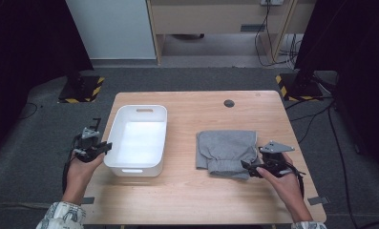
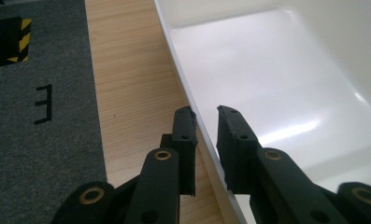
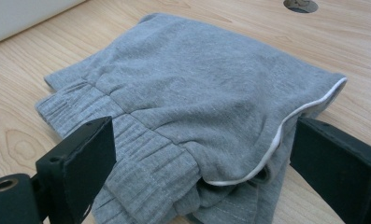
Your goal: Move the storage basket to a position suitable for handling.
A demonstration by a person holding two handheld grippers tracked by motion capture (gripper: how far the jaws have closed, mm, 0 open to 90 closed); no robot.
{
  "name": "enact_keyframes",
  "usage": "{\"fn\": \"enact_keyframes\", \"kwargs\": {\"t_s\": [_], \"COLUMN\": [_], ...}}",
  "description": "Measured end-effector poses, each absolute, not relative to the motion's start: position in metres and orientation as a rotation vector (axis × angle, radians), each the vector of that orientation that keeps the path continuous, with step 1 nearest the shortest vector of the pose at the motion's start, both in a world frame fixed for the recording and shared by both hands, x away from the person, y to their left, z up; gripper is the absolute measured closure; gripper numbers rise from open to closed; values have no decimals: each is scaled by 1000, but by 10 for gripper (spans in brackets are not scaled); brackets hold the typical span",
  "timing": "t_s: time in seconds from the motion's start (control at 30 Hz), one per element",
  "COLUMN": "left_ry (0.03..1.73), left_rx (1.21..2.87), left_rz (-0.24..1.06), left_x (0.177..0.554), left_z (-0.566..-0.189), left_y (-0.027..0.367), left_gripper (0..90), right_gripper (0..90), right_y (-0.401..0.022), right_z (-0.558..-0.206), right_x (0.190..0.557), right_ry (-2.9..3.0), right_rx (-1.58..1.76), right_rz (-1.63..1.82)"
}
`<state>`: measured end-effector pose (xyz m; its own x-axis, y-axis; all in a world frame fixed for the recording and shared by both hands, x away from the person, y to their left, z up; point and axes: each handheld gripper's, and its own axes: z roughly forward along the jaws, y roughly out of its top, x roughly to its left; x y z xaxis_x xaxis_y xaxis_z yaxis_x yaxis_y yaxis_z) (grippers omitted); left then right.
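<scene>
A white plastic bin (image 1: pixel 111 143) stands empty on the left half of the wooden table (image 1: pixel 196 195). My left gripper (image 1: pixel 102 148) is at the bin's left side. In the left gripper view its jaws (image 2: pixel 206 116) straddle the bin's rim (image 2: pixel 188 88) with a narrow gap, one outside the wall and one inside, and the inner pad stands off the wall. A folded grey garment (image 1: pixel 225 150) with a ribbed band lies right of centre. My right gripper (image 1: pixel 250 167) is at its near right corner. Its jaws (image 3: pixel 206 158) stand wide open on either side of the cloth (image 3: pixel 197 79).
A round cable hole (image 1: pixel 229 103) sits near the table's far edge. Grey carpet surrounds the table, with yellow-and-black striped bases at the far left (image 1: pixel 82 88) and far right (image 1: pixel 297 86). Bare wood lies between the bin and the garment.
</scene>
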<state>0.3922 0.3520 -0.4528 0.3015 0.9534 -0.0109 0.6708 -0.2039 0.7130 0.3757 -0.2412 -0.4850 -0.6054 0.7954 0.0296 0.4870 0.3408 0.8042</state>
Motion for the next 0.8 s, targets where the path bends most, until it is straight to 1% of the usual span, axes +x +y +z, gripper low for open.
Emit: {"fn": "enact_keyframes", "kwargs": {"t_s": [0.23,0.8], "left_ry": [1438,1381], "left_rx": [1960,1975], "left_rz": [595,582], "left_x": [392,388], "left_z": [-453,-454], "left_y": [350,327], "left_gripper": [775,758], "right_gripper": [71,71], "right_y": [-240,-241], "right_z": [-485,-485], "right_x": [376,376], "right_ry": [2244,2241], "right_rx": [1131,1126], "right_rz": [1149,1151]}}
